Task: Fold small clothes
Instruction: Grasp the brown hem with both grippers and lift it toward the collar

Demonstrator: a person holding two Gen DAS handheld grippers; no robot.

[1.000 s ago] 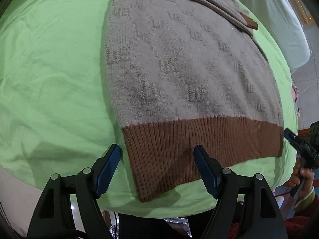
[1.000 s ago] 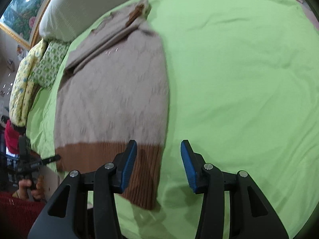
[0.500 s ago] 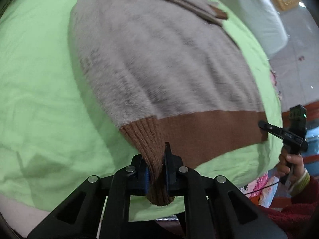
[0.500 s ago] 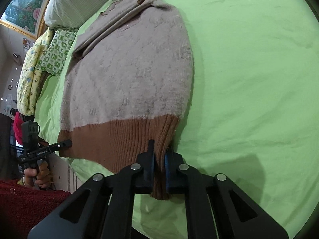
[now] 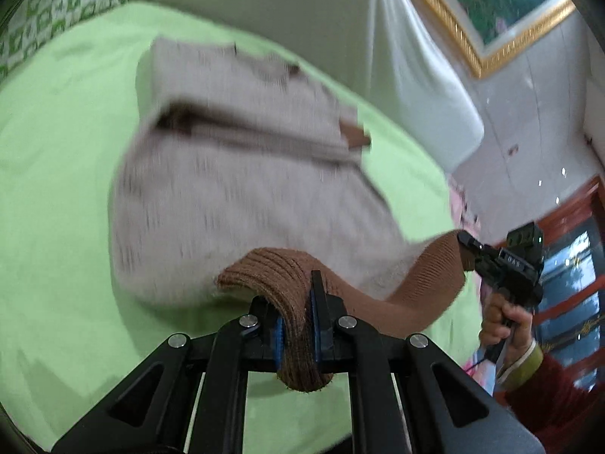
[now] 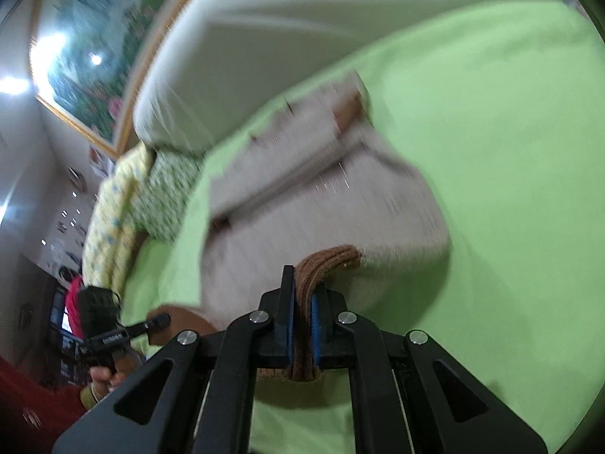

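Note:
A beige knit sweater (image 5: pixel 234 189) with a brown ribbed hem (image 5: pixel 280 265) lies on a green bedsheet (image 5: pixel 56 151), sleeves folded across its chest. My left gripper (image 5: pixel 298 325) is shut on one corner of the hem, raised off the sheet. In the same view my right gripper (image 5: pixel 469 249) pinches the other hem corner at the right, so the hem hangs between them. In the right wrist view my right gripper (image 6: pixel 302 321) is shut on the hem (image 6: pixel 325 261), with the sweater (image 6: pixel 310 208) curling up behind; my left gripper (image 6: pixel 159 319) grips the far corner at lower left.
A white-covered headboard cushion (image 5: pixel 302 19) runs along the far side of the bed. Patterned green and yellow pillows (image 6: pixel 151 189) sit at the bed's left end. A gold-framed picture (image 5: pixel 491 19) hangs on the wall. A hand in a red sleeve (image 5: pixel 506 325) holds the right gripper.
Both grippers went from open beside the hem to shut on its two corners. They then rose, lifting the hem off the sheet and toward the collar end.

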